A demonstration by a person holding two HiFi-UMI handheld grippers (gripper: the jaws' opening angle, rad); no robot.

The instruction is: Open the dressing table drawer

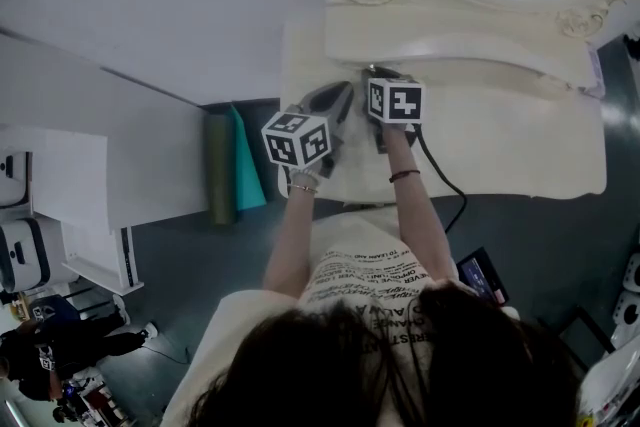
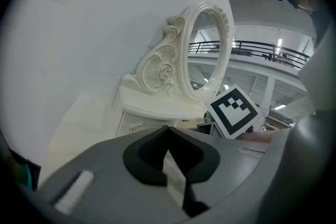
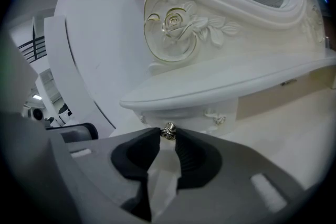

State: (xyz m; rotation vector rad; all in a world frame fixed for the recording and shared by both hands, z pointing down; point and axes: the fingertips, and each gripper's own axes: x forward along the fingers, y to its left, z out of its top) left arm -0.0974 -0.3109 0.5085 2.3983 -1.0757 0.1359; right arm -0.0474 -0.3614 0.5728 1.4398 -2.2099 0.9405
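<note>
— Right gripper view: where does the drawer lie?
— Straight ahead, tucked under the glossy cream shelf. The right tool pinches its small shiny metal knob at the tips.
— Which way to pull?
— Probably straight back along the tool's line, toward the person.
— And the left tool?
— Tips together, empty, over the table, farther from the knob.
— Finish?
— Smooth paint, with a carved rose above.

The table is cream; its mirror frame bears gilt-edged rose scrolls. The knob is silvery. Left gripper and right gripper are grey with black pads; cubes show black-and-white squares.
</note>
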